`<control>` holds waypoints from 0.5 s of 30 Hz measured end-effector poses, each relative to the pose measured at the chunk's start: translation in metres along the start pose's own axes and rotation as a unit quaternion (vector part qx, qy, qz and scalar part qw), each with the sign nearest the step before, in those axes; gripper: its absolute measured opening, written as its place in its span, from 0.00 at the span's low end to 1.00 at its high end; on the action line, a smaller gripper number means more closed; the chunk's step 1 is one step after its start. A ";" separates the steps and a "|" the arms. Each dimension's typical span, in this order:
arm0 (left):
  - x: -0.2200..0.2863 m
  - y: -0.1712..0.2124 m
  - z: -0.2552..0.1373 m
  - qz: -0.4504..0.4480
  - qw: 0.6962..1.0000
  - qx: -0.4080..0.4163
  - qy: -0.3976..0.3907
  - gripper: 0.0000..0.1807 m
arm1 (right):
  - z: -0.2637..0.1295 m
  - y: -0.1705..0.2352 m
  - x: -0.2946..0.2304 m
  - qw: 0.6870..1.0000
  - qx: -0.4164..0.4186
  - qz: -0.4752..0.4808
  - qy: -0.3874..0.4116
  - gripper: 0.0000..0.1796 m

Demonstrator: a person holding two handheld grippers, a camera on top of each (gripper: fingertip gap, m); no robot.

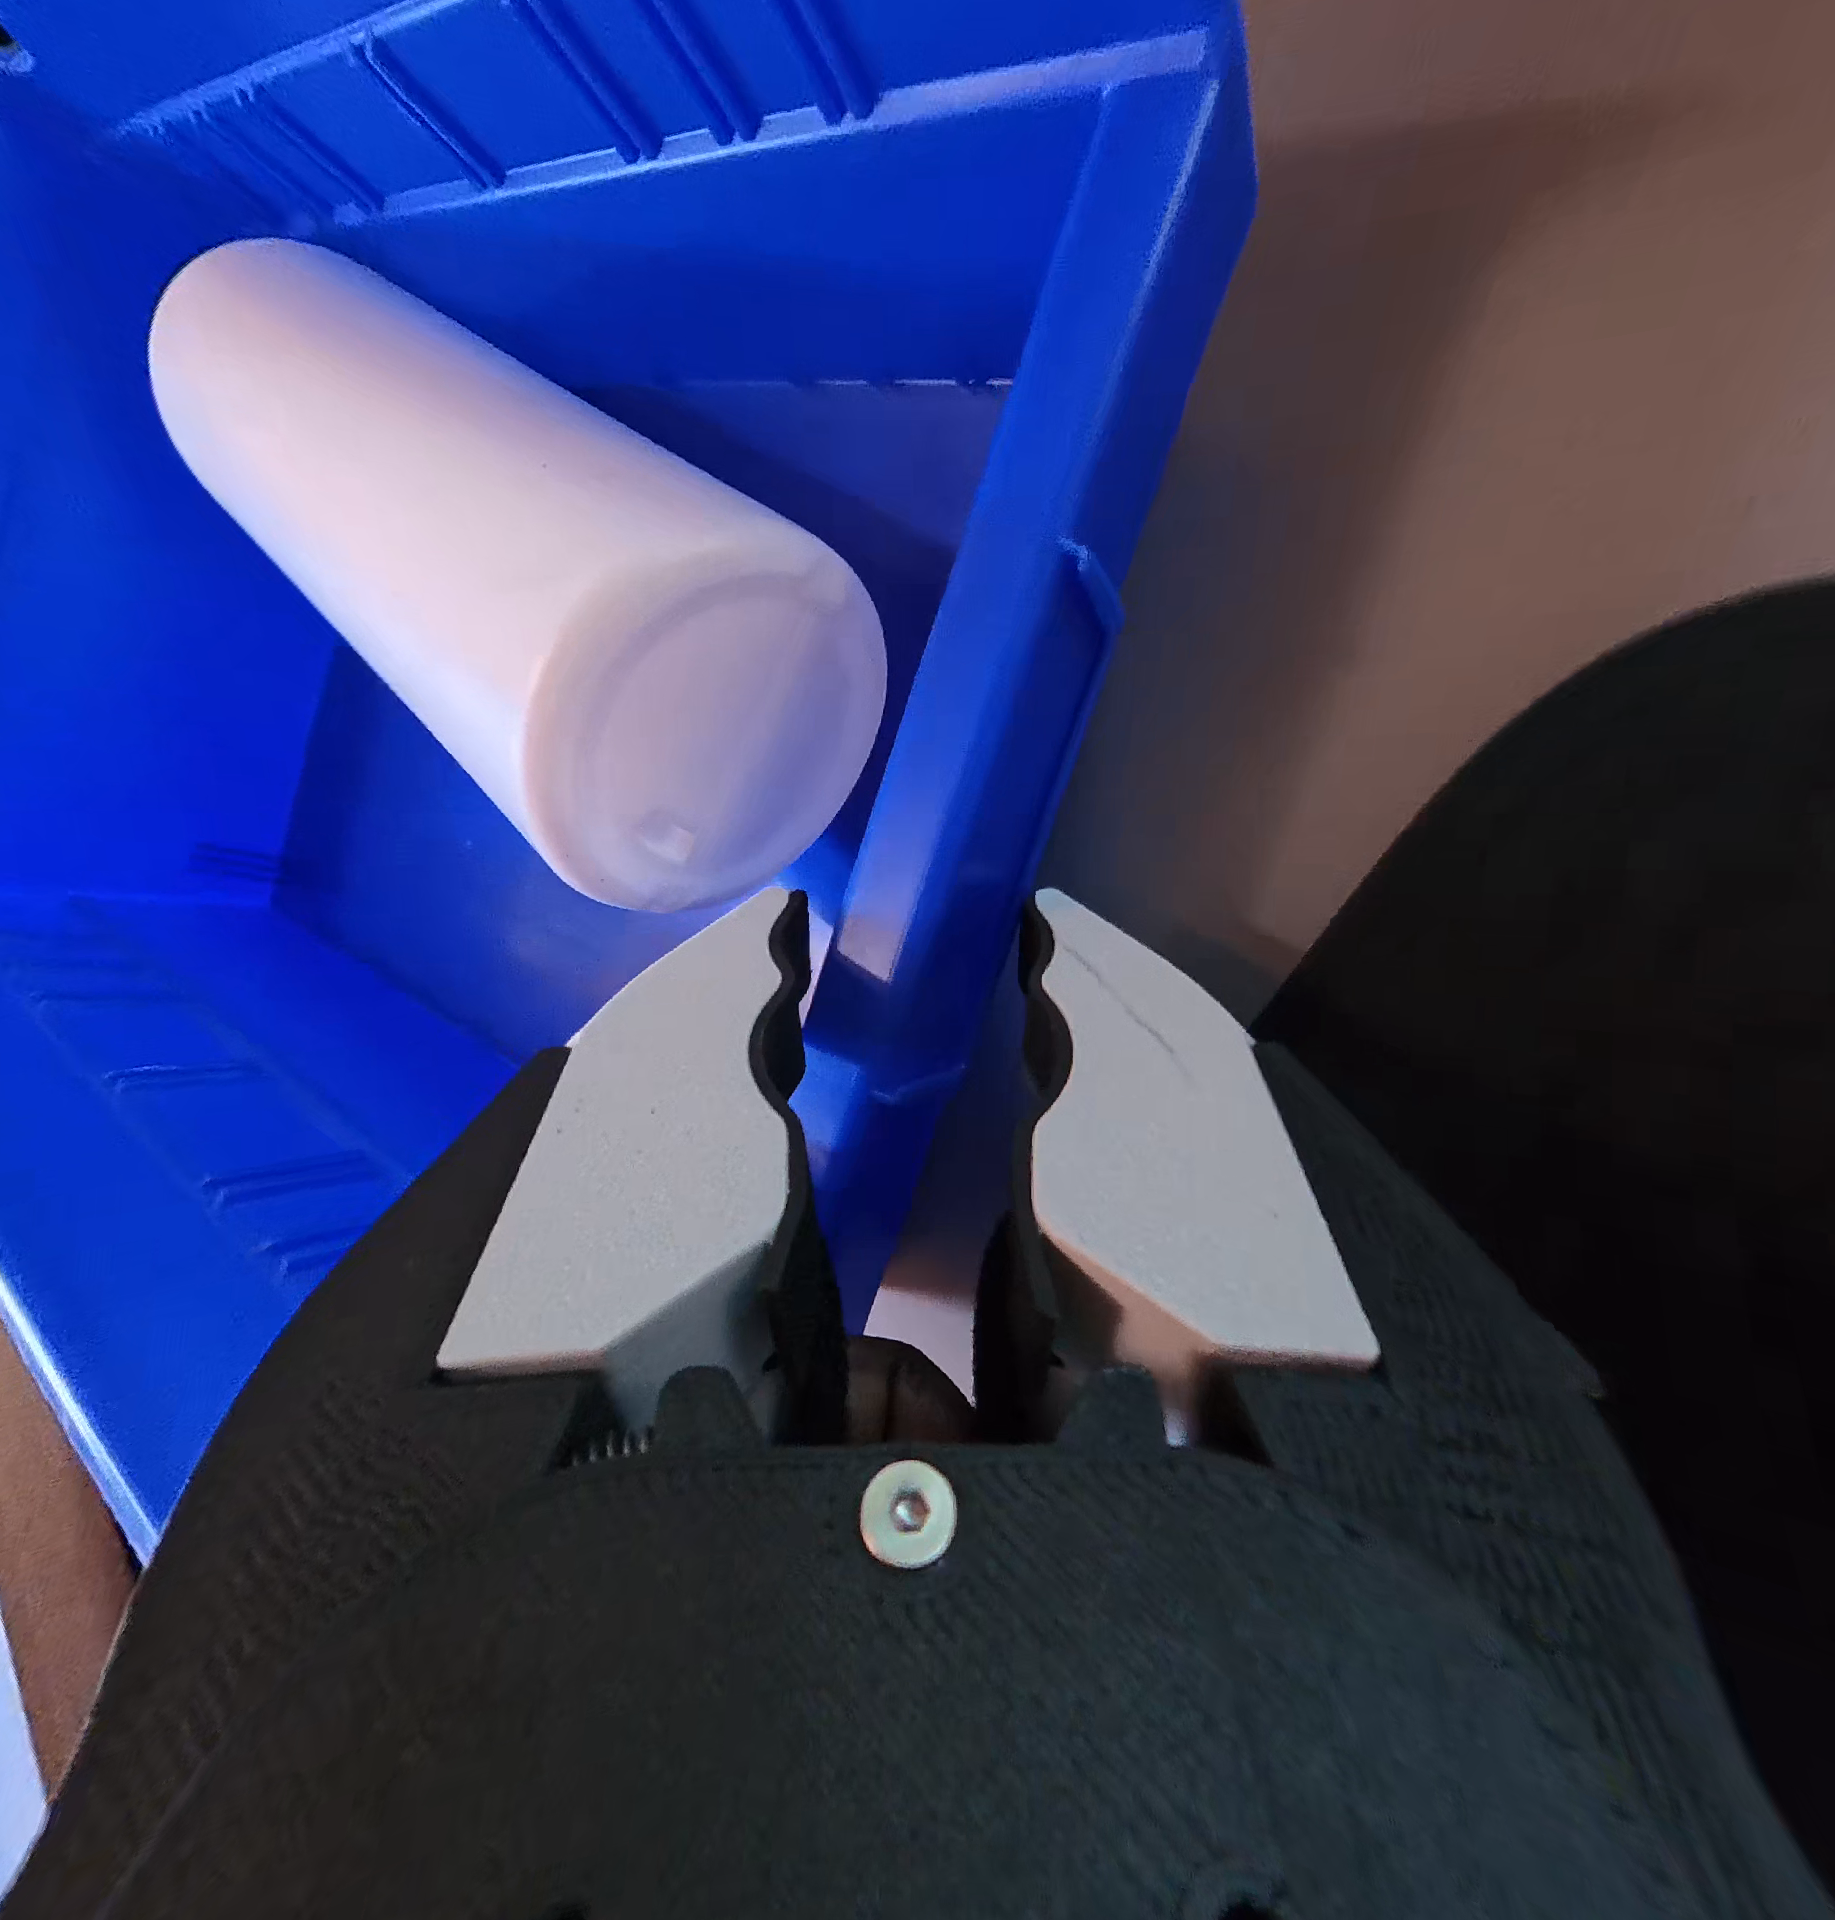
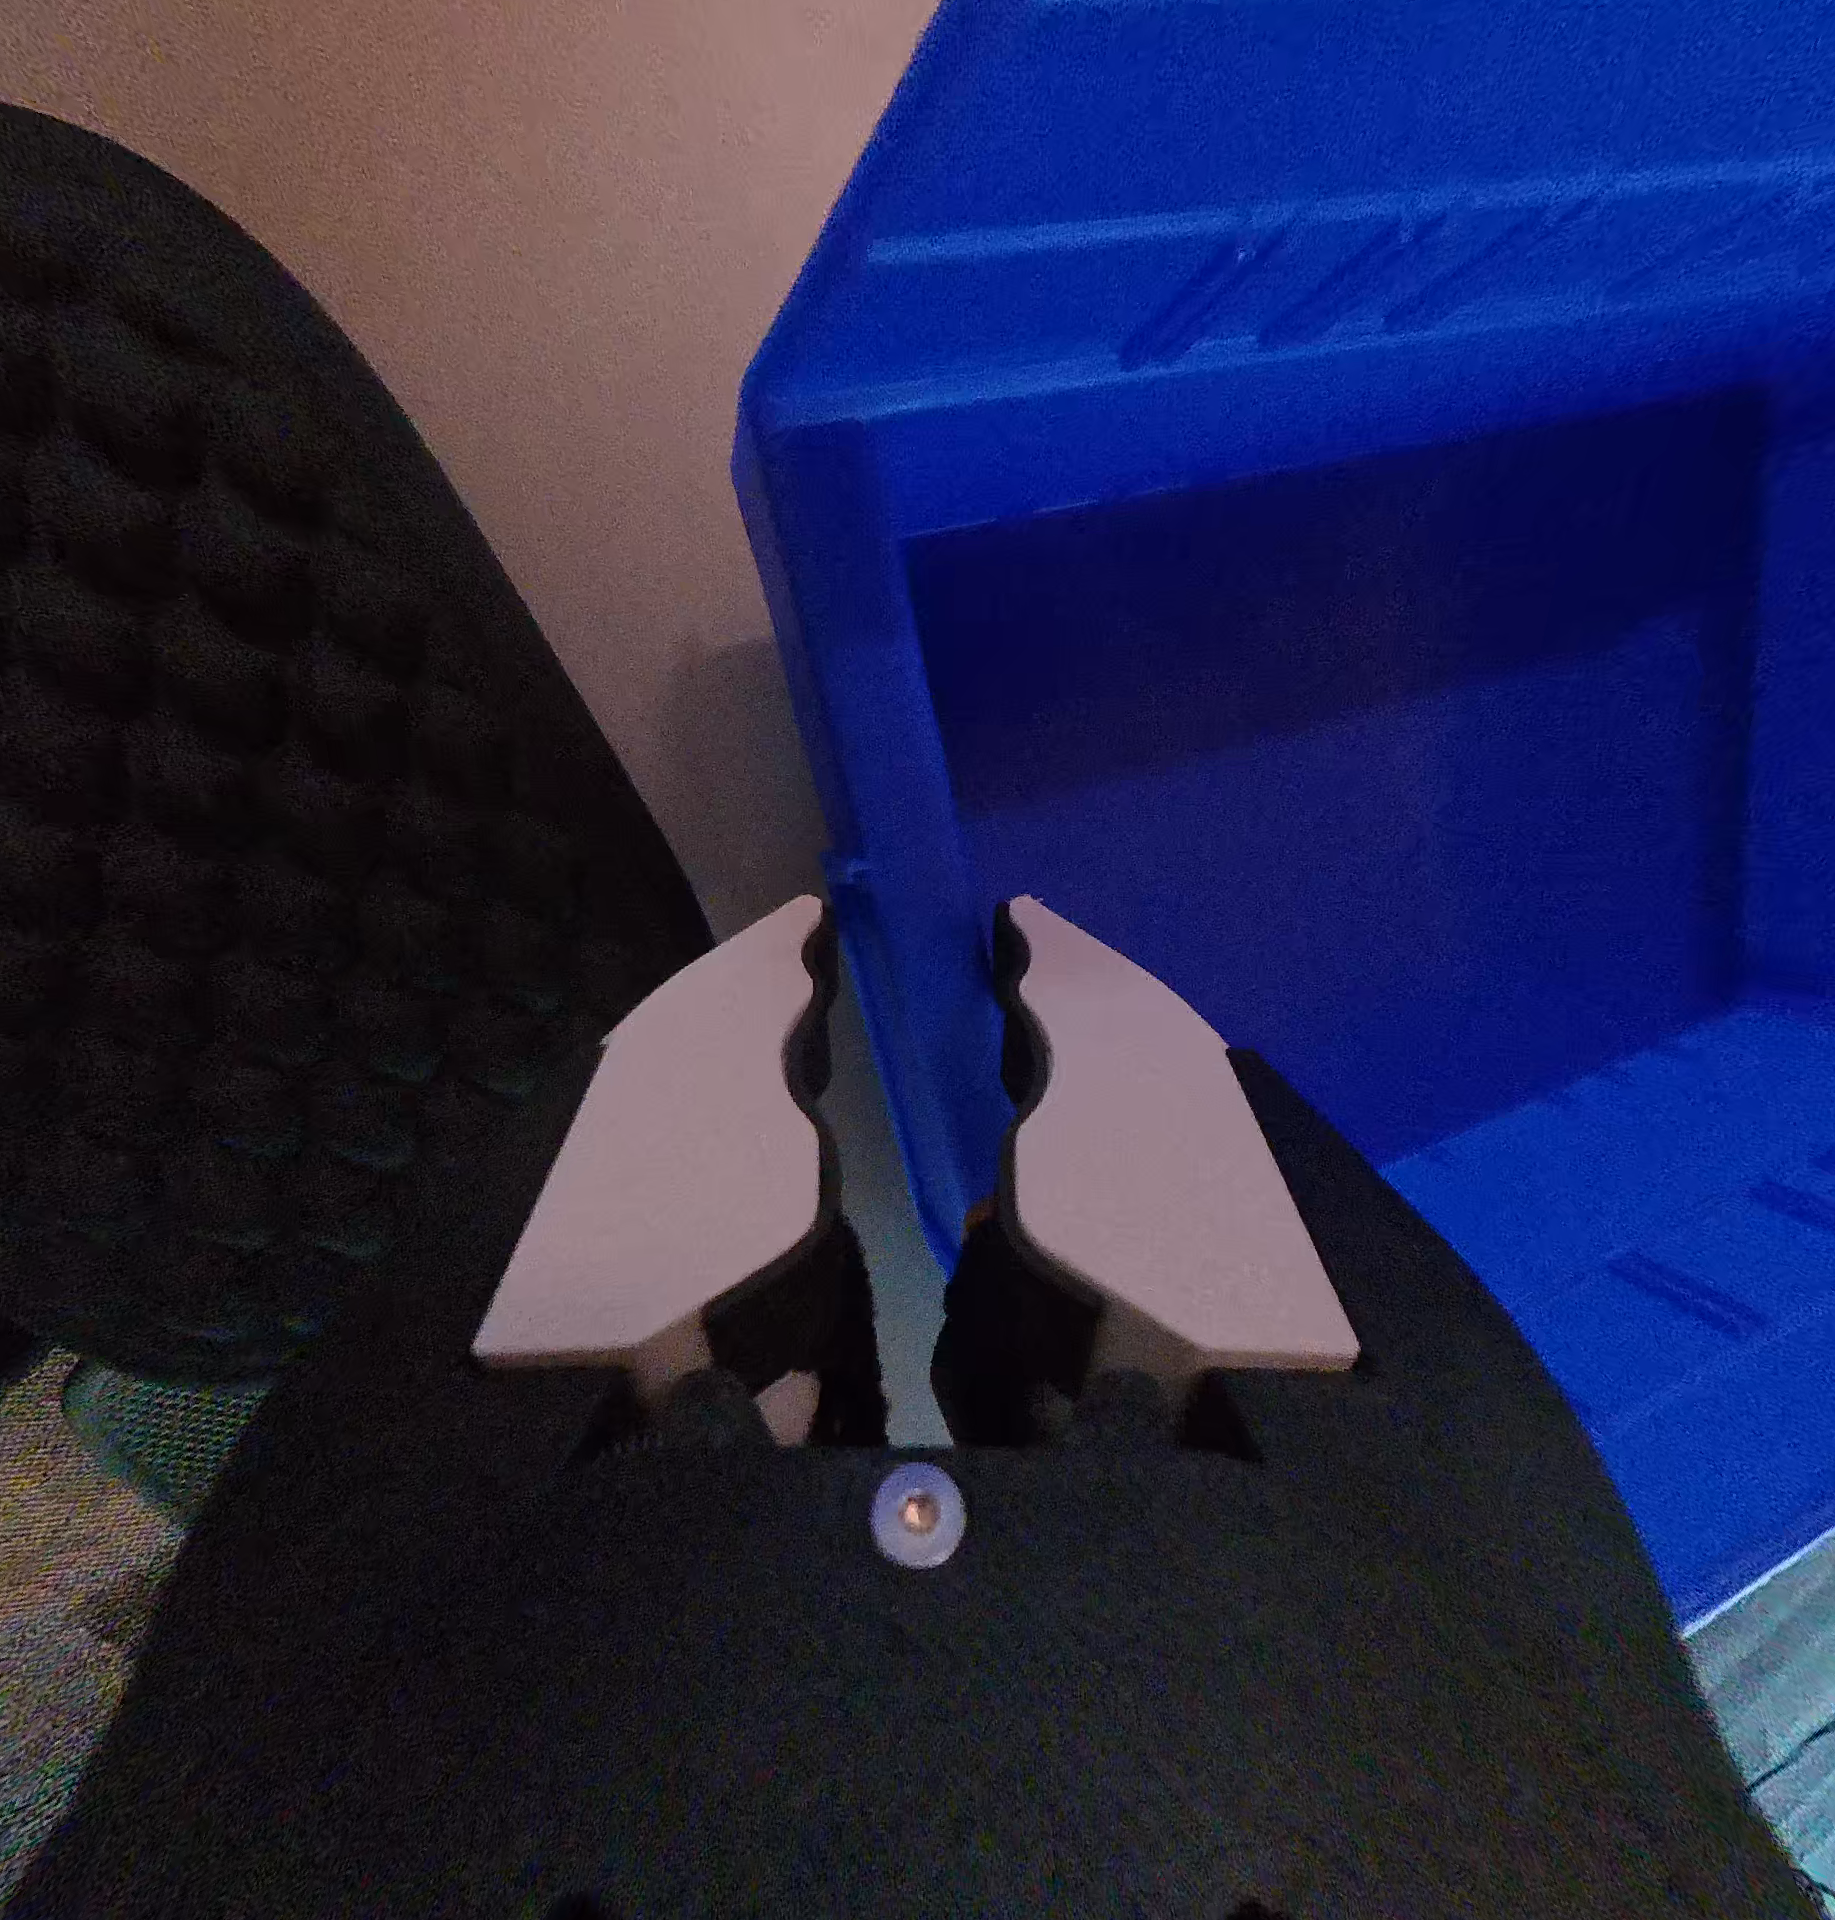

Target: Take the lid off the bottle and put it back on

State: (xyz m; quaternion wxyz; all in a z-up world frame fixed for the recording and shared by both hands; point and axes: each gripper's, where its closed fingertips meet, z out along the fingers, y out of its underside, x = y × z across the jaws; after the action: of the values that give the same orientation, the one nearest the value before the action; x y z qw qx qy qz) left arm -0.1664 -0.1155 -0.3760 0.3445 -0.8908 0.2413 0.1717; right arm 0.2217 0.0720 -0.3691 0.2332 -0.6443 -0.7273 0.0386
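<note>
A pale pink bottle lies on its side inside a blue plastic bin, with its flat base towards me. Its far end, where a lid would sit, is turned away and I cannot see it. My left gripper straddles the bin's side wall, one finger inside and one outside, shut on that wall just right of the bottle's base. In the right wrist view my right gripper is shut in the same way on a wall of the blue bin. The bottle does not show in that view.
A black mesh chair back stands close on the left of the right gripper, and shows as a dark shape at the right of the left wrist view. A beige wall is behind. Grey carpet lies below. Spacing between my two grippers at the tips: around 45 cm.
</note>
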 end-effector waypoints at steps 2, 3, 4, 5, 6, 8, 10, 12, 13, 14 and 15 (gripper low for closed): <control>-0.005 0.011 -0.005 0.008 1.000 0.004 0.009 0.21 | -0.002 0.004 0.000 1.000 -0.010 0.013 -0.005 0.16; -0.008 0.017 -0.007 0.018 1.000 0.008 0.013 0.21 | -0.003 0.007 0.000 1.000 -0.017 0.015 -0.007 0.16; -0.011 0.023 -0.010 0.026 0.999 0.014 0.018 0.22 | -0.004 0.009 0.001 1.000 -0.023 0.015 -0.009 0.16; -0.014 0.029 -0.013 0.030 0.999 0.017 0.027 0.22 | -0.005 0.013 0.001 0.999 -0.029 0.015 -0.011 0.16; -0.016 0.036 -0.016 0.032 0.999 0.017 0.037 0.22 | -0.005 0.017 0.003 0.999 -0.036 0.017 -0.014 0.16; -0.020 0.049 -0.023 0.035 0.998 0.019 0.053 0.22 | -0.007 0.026 0.005 0.998 -0.047 0.024 -0.021 0.16; -0.024 0.061 -0.029 0.038 0.997 0.020 0.064 0.23 | -0.010 0.034 0.007 0.998 -0.057 0.030 -0.025 0.17; -0.027 0.073 -0.036 0.036 0.997 0.016 0.070 0.23 | -0.012 0.043 0.010 0.997 -0.068 0.037 -0.030 0.17; -0.029 0.079 -0.039 0.035 0.997 0.013 0.073 0.23 | -0.013 0.047 0.010 0.996 -0.074 0.042 -0.031 0.17; -0.030 0.084 -0.042 0.034 0.997 0.010 0.074 0.23 | -0.014 0.051 0.011 0.995 -0.079 0.047 -0.032 0.17; -0.031 0.089 -0.044 0.032 0.997 0.007 0.075 0.23 | -0.015 0.055 0.012 0.995 -0.082 0.052 -0.032 0.17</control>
State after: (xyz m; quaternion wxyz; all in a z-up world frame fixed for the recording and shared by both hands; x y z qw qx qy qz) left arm -0.2349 -0.1944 -0.3775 0.3259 -0.8906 0.2959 0.1142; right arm 0.2771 0.0887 -0.3714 0.1535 -0.6964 -0.7009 0.0112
